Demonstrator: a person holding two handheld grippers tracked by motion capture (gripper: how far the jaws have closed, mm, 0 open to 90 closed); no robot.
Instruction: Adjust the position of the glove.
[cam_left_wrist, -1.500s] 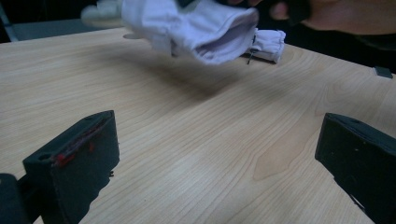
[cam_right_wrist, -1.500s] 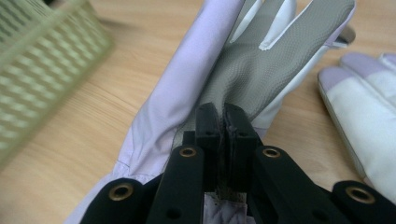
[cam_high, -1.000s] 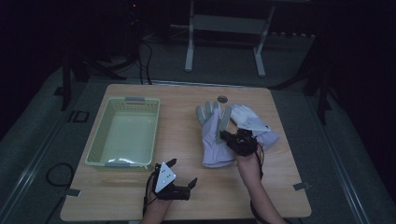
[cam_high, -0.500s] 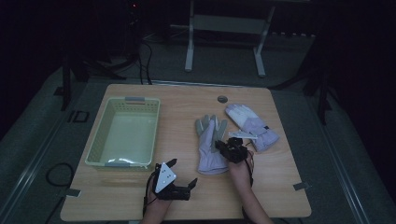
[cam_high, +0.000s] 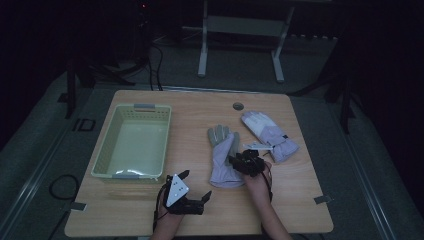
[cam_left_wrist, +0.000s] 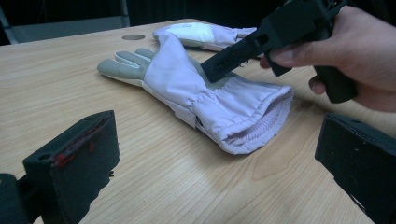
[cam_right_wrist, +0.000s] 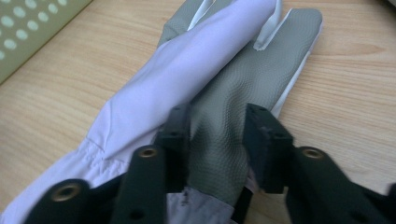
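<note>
Fingers (cam_right_wrist: 177, 140) of my right gripper (cam_right_wrist: 217, 144) stand part-way apart; its jaws have just been opening over the near glove (cam_right_wrist: 219, 135), whose grey palm lies between them without being pinched. From the high view this glove (cam_high: 223, 155) rests mid-table, beside the second glove (cam_high: 267, 134), well apart from the basket (cam_high: 101, 165). My left gripper (cam_high: 196, 186) waits wide open. I judge a release; next I must grip again. Its lilac cuff (cam_left_wrist: 247, 116) gapes open.
</note>
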